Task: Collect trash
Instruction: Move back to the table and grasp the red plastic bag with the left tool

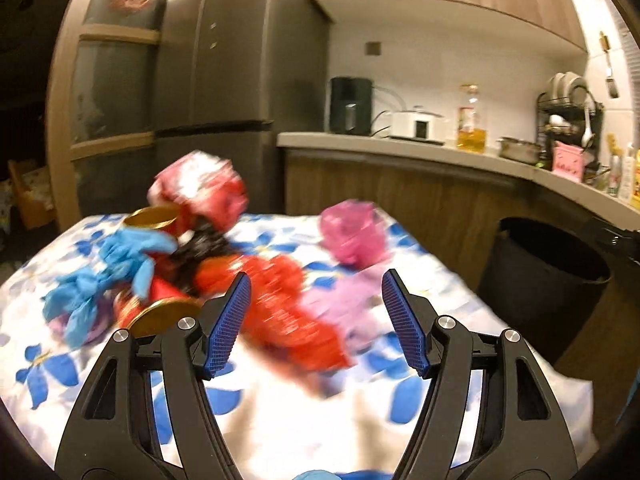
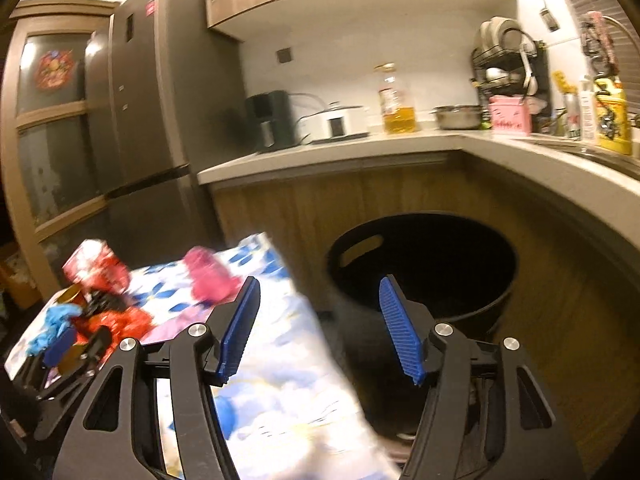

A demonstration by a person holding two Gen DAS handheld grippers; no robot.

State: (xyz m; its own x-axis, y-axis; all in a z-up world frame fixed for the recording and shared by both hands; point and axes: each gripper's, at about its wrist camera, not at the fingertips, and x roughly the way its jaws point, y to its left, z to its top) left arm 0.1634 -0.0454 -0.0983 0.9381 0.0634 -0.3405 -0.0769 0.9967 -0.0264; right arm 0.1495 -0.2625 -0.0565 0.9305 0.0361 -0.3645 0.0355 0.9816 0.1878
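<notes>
Left wrist view: left gripper [image 1: 316, 320] jaws spread, empty, over the trash pile [image 1: 224, 256] mid-table [image 1: 280, 420] (blurred). Right gripper [image 2: 318, 326] also released, faces the black bin [image 2: 424, 280] beside the table's edge, likely drop point.

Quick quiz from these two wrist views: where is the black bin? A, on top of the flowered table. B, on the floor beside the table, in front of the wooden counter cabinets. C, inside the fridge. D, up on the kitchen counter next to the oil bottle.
B: the black bin stands on the floor below the counter, just past the edge of the flowered table.
</notes>
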